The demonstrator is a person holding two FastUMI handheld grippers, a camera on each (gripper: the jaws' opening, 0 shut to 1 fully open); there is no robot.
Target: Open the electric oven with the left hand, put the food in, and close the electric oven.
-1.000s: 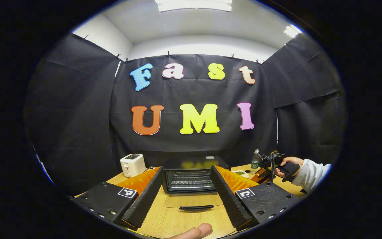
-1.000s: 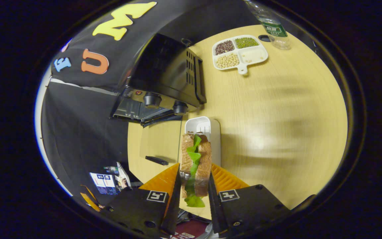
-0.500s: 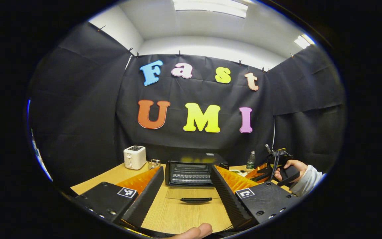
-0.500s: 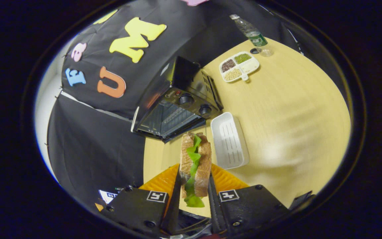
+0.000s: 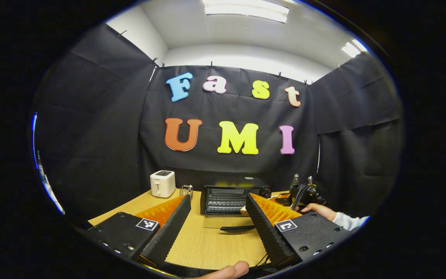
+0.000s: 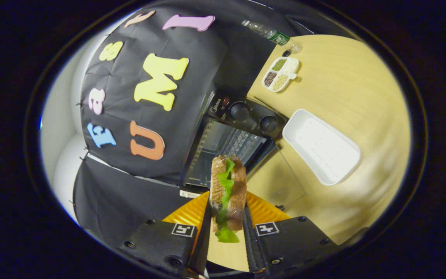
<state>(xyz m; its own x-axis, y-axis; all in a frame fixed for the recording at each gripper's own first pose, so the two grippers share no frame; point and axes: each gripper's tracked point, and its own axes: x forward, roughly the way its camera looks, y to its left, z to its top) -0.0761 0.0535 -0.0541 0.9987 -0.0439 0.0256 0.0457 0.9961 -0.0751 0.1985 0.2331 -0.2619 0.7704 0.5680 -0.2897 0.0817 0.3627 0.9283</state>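
The black electric oven (image 5: 227,198) stands at the back of the wooden table, its glass door (image 5: 229,224) folded down flat. My left gripper (image 5: 218,198) hovers open and empty some way in front of it. A sandwich (image 6: 229,190) of brown bread and green lettuce stands on edge between both fingers of my right gripper (image 6: 227,205), which is shut on it. In the right gripper view the oven (image 6: 230,143) gapes just beyond the sandwich, its rack visible, with the lowered door (image 6: 277,180) beneath. A hand (image 5: 316,209) holds that gripper at the oven's right.
A white tray (image 6: 321,145) lies right of the oven. Farther back are a divided dish of beans (image 6: 280,73) and a plastic bottle (image 6: 271,34). A white toaster (image 5: 162,183) and a small glass (image 5: 185,191) stand left of the oven.
My right gripper swung the sandwich away from above the white tray to face the open oven mouth. My left gripper drew back, so the oven looks smaller.
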